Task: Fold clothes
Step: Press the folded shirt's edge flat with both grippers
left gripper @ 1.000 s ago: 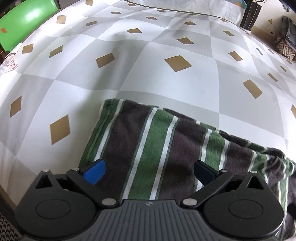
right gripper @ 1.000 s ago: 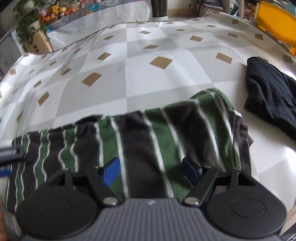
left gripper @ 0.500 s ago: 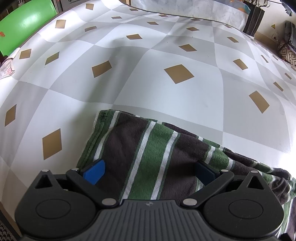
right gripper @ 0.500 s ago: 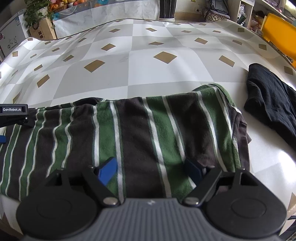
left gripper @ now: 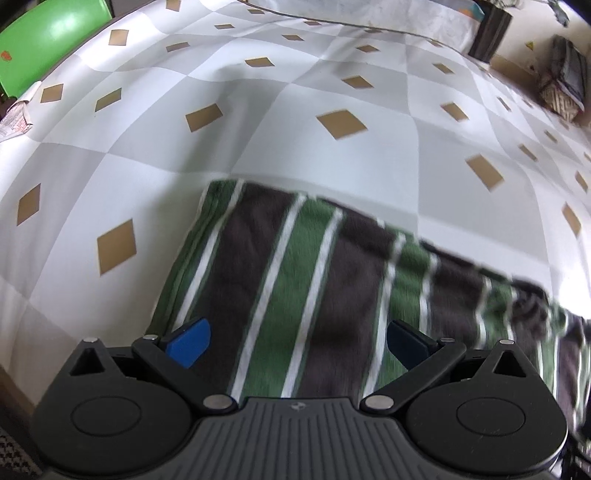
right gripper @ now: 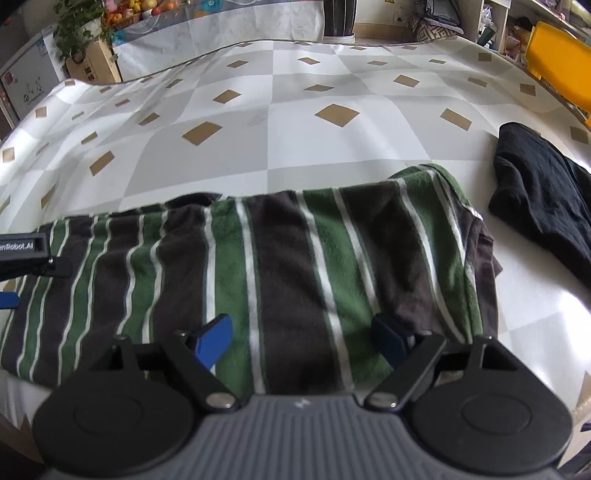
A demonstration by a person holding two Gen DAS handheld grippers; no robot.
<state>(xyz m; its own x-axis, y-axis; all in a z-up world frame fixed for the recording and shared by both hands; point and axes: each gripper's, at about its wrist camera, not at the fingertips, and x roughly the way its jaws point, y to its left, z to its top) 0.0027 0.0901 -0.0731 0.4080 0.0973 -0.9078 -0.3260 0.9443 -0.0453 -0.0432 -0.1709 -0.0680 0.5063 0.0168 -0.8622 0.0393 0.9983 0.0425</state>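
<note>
While both grippers hang over the near edge of the surface, findings run near to far as follows.

Left gripper (left gripper: 297, 341): jaws stand wide apart, blue pads clear of the cloth; nothing is pinched between them. It points steeply down over the left end of the garment.

Right gripper (right gripper: 301, 338): jaws spread wide, with striped cloth lying below the gap; the pads press on nothing. It hangs over the right half of the garment.

Striped garment (right gripper: 280, 273): green, dark brown and white stripes. It lies flat along the near edge of the surface, stretched lengthwise from left to right. Its left end (left gripper: 221, 236) shows a straight folded edge; the right end is bunched, with a brown flap turned out toward the right.

Left gripper seen from the right wrist view: a black body with a white label shows at the left edge of that view, above the garment's left end.

Black garment (right gripper: 543, 192): crumpled heap near the right edge of the surface, apart from the striped garment.

Surface (right gripper: 258, 122): covered by a cloth of grey and white squares with tan diamonds.

Green chair (left gripper: 48, 40): beyond the far left corner.

Yellow chair (right gripper: 557, 62): beyond the far right corner.

Potted plant (right gripper: 79, 27): far left background, atop a cardboard box.
</note>
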